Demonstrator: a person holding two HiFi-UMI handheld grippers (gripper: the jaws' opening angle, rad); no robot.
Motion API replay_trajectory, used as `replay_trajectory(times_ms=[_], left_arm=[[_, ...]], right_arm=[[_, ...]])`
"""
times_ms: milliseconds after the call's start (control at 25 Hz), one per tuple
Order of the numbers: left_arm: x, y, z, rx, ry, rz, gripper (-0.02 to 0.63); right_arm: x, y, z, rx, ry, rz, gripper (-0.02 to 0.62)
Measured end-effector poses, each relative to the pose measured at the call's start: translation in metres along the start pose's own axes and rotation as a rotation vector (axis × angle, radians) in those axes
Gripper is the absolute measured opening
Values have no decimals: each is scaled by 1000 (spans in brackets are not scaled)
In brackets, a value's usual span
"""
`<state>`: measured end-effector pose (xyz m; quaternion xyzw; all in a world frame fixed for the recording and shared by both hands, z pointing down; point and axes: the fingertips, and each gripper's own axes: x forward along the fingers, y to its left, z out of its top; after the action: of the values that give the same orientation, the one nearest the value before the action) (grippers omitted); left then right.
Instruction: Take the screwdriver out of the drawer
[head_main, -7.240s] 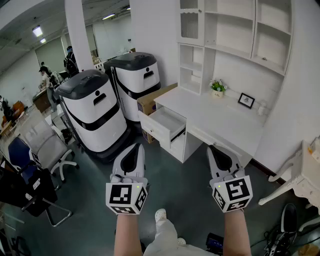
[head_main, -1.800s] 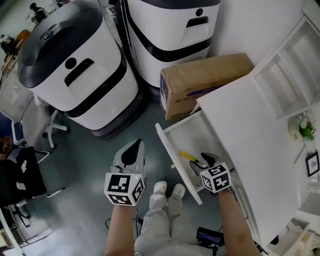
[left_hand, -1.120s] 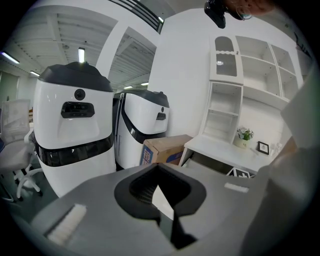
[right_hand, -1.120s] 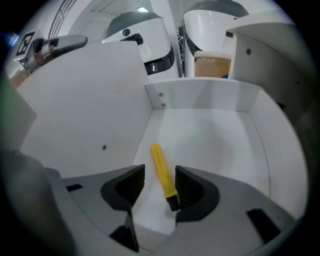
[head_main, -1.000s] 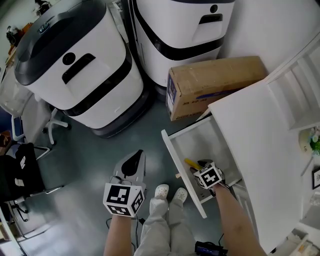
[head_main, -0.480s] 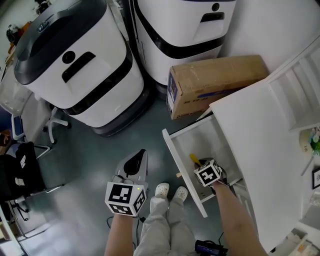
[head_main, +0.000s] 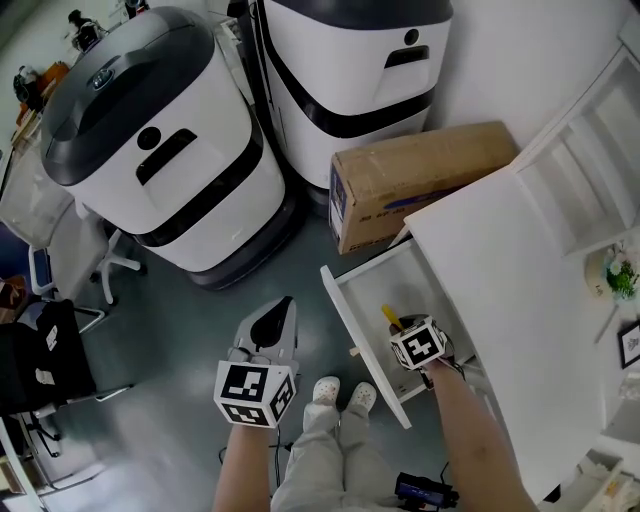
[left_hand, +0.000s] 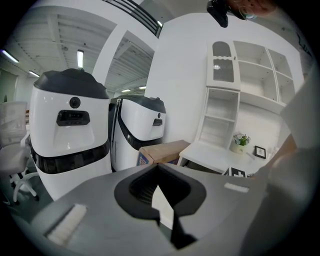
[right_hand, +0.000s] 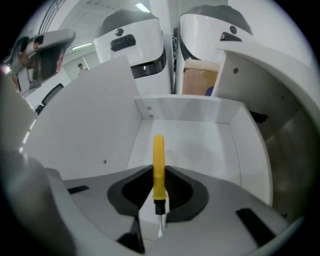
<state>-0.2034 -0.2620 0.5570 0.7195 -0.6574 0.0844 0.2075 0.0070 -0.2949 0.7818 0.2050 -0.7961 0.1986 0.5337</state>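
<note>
Two grippers, one tool on our list. Right gripper (right_hand: 158, 207): jaws pinching yellow screwdriver (right_hand: 158, 160) at handle base, handle toward 12 o'clock, shaft tucked back between jaws; we judge grip set low for steady lift. Screwdriver inside open drawer (head_main: 345, 305), not yet clear of walls. Left gripper (head_main: 272, 318): jaws pressed together, empty, parked at 9 o'clock from drawer, out of our way. Cardboard box (head_main: 420, 180) at 12 o'clock.

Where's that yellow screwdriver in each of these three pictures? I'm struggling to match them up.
Head view: screwdriver, right of centre, over the open drawer.
Left gripper view: not in it.
Right gripper view: screwdriver dead centre, handle pointing away.
Shared landmark: the cardboard box, in all three.
</note>
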Motion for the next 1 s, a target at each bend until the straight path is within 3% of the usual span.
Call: replay_trajectory(times_ms=[1000], left_arm=[[-38, -46, 91, 40, -172, -41, 2]], right_arm=[[-135, 5, 43, -28, -204, -41, 78]])
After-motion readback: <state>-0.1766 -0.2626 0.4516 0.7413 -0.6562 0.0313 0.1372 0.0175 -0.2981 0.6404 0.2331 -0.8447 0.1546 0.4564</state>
